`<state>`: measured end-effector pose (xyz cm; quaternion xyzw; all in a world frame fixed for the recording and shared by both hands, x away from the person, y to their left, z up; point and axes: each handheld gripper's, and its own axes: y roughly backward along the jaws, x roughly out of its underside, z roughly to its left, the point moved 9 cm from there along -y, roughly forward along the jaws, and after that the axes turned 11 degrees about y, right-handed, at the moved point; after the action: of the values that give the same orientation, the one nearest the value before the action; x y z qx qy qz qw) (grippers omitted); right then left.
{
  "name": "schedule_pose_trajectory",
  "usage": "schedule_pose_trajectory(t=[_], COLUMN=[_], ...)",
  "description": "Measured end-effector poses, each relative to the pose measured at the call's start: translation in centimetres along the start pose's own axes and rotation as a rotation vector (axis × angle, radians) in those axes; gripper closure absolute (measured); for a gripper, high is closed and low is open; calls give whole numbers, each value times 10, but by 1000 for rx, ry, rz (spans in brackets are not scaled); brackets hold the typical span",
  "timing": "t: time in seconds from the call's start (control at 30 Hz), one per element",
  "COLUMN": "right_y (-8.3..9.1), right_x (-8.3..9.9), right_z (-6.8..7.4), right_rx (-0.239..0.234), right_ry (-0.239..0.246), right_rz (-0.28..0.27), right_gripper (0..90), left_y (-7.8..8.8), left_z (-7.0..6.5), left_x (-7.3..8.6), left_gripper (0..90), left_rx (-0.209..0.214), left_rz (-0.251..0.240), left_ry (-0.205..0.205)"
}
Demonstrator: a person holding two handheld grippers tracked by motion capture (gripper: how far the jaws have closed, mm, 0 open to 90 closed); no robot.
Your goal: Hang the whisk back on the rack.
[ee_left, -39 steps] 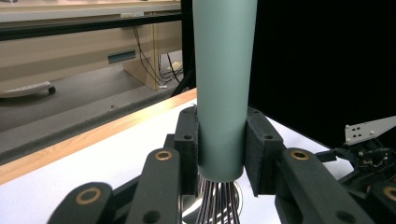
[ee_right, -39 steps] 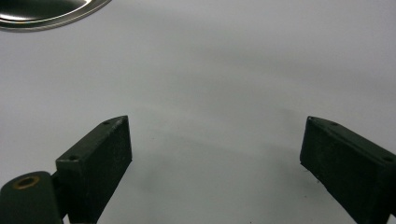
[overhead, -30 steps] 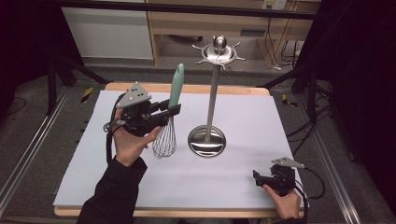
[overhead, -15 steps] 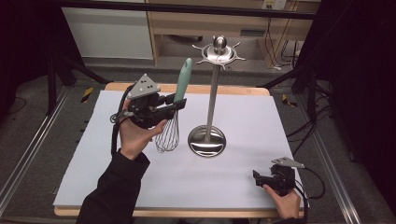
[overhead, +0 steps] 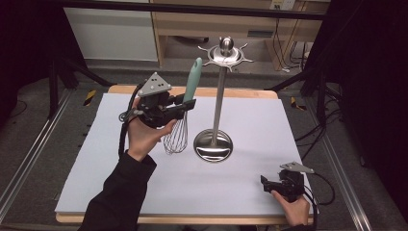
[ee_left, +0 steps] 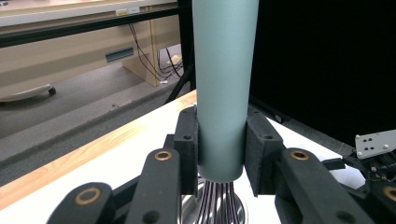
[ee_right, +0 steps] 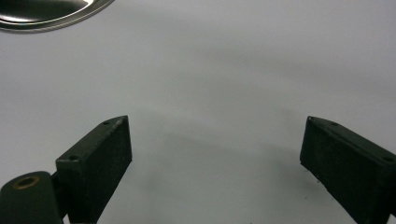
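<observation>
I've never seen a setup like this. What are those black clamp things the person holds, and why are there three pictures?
They are hand-held grippers, each with two black jaws and its own camera. One picture looks down from above the table; the others look along each gripper's jaws. The left gripper is shut on a whisk, gripping its teal handle with the wires hanging down. The right gripper rests open near the table's front edge, holding nothing. On the table stands a metal utensil stand with a round base and hooks on top.
</observation>
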<state>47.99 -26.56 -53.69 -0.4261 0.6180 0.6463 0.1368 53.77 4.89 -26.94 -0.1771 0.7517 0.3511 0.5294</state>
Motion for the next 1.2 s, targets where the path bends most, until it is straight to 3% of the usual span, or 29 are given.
schedule_pose_trajectory(t=[0.57,1.2], right_y=[0,1], right_x=[0,0], right_z=[1,1], right_rx=[-4,-4], right_ry=[1,-4], right_rz=[0,3], right_gripper=[94,94], left_y=[-10,-30], left_z=[-3,-6], left_x=[-4,-5], left_gripper=[688,688], left_rx=[-18,-29], left_rz=[32,50], left_ry=[-19,-14])
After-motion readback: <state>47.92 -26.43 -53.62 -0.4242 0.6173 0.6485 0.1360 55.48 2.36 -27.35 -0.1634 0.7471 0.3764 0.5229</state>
